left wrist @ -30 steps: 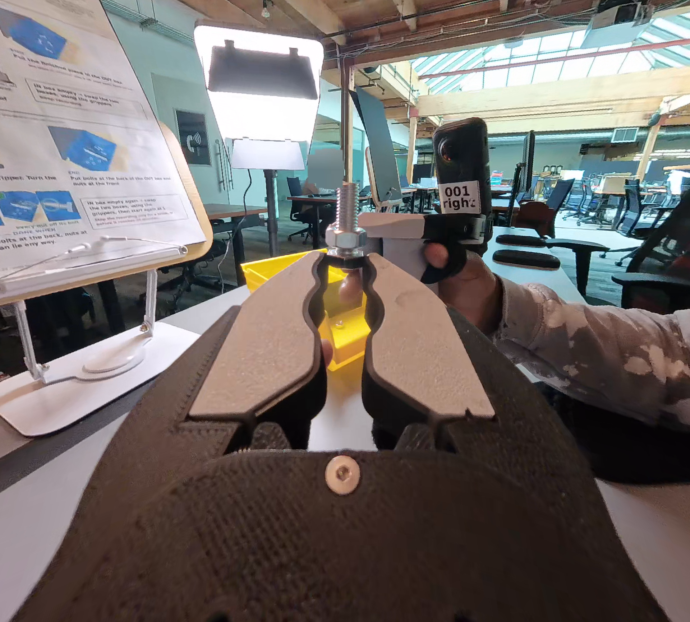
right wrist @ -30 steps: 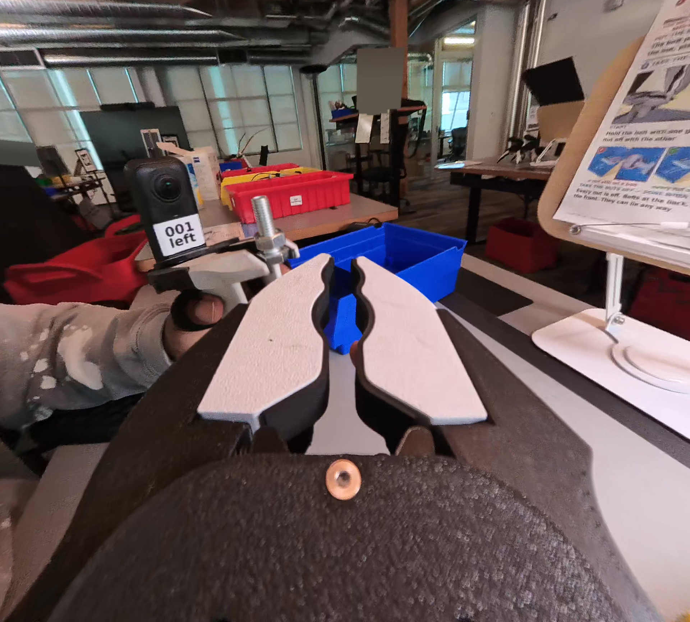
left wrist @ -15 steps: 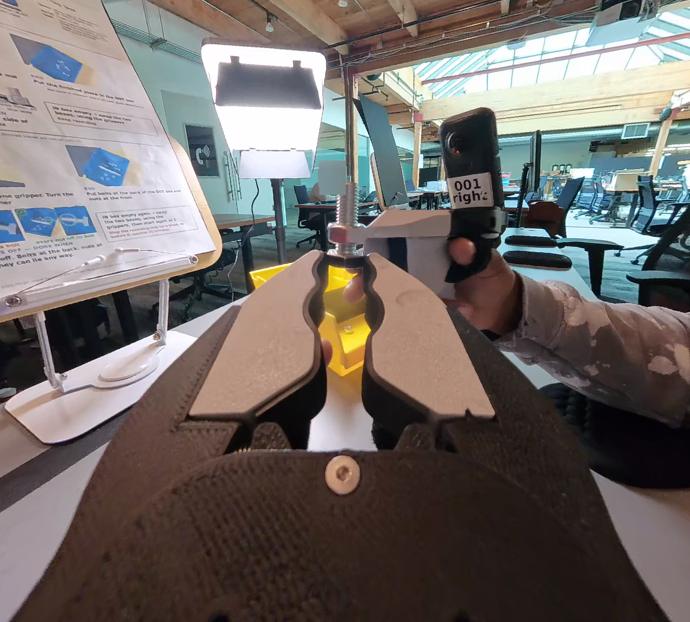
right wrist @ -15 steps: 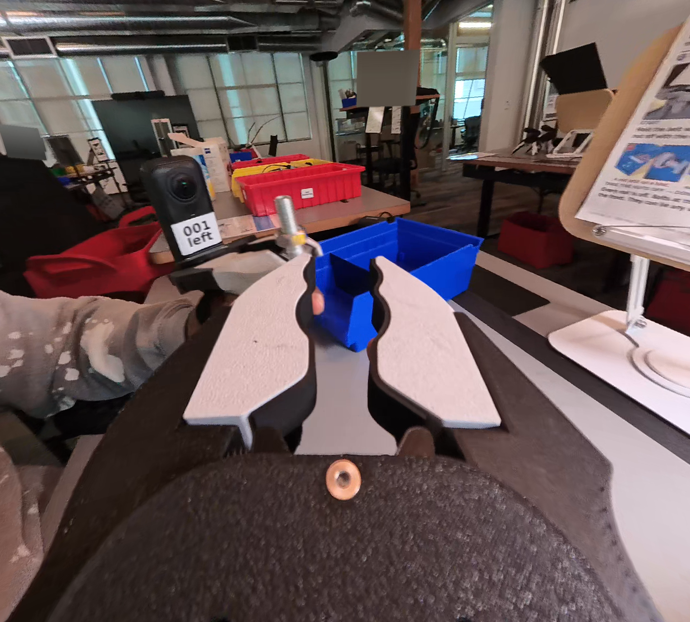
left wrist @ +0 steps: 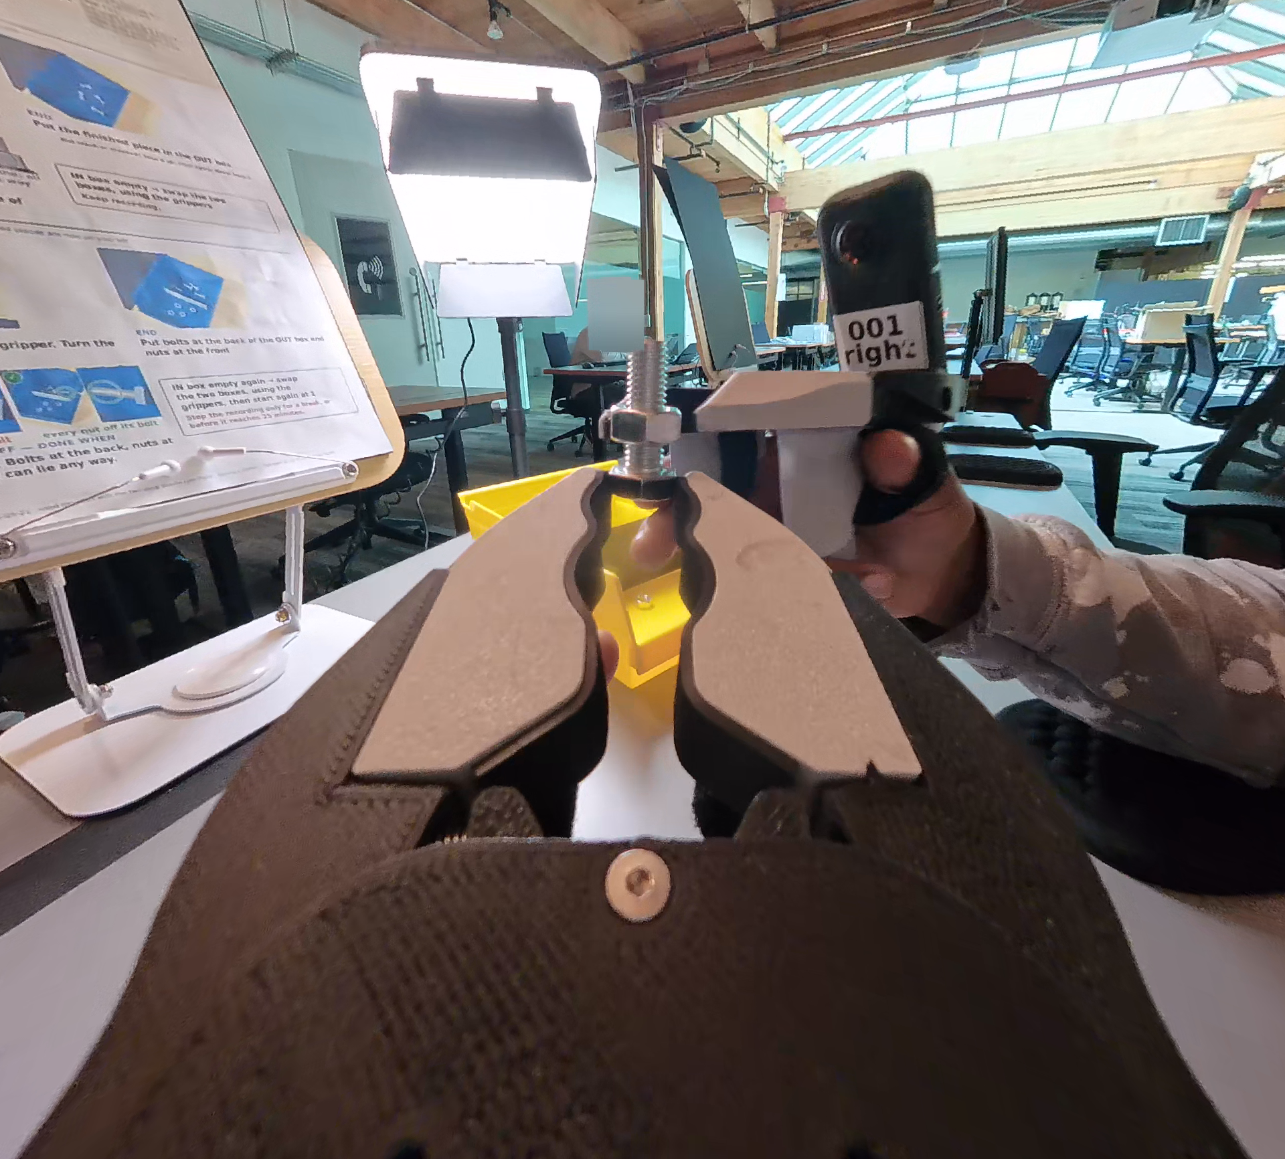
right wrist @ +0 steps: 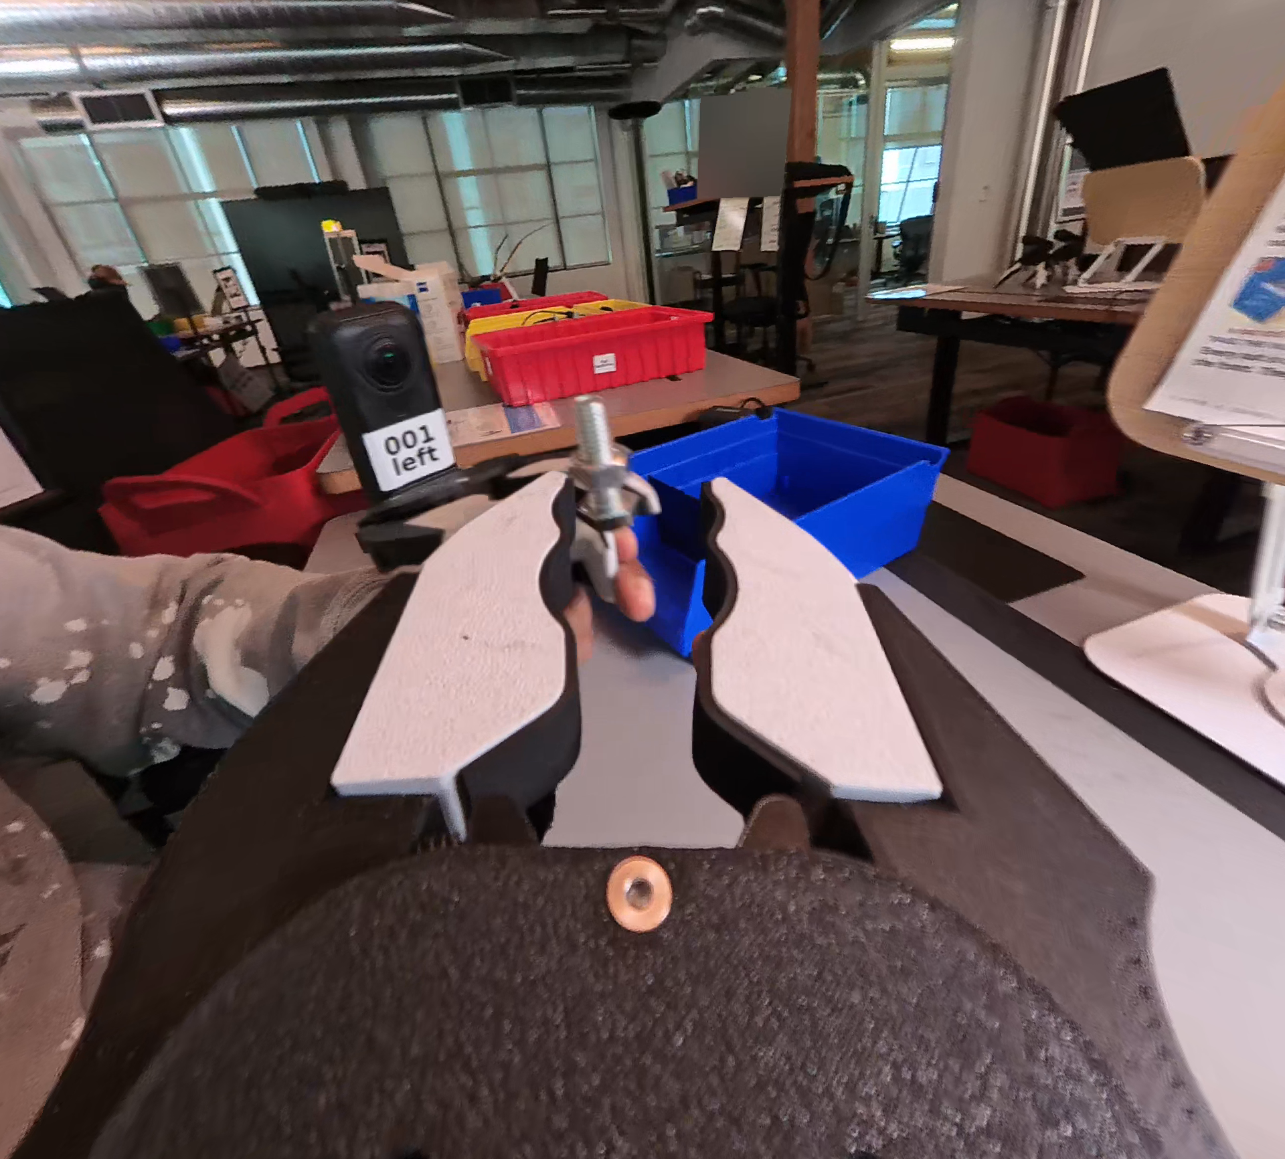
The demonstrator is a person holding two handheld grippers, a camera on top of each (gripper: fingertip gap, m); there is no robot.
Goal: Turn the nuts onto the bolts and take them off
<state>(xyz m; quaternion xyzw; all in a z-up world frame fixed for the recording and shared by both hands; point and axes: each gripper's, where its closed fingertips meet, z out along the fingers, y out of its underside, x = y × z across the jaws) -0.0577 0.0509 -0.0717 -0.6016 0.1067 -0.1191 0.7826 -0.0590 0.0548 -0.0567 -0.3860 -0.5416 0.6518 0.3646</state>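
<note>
Between the left gripper's (left wrist: 643, 493) clamped grey textured fingers: upright threaded silver steel bolt (left wrist: 645, 409), held by its head. Silver hex nut (left wrist: 640, 428) sits low on the thread, not yet off. Right gripper (right wrist: 636, 500): fingers apart, beside the nut. Beyond: yellow plastic bin (left wrist: 640, 625), blue plastic bin (right wrist: 820, 486).

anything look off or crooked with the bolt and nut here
Nothing stands out. The bolt stands upright, its head clamped in the left gripper, and the nut sits level on the thread. The right gripper is open beside it.
</note>
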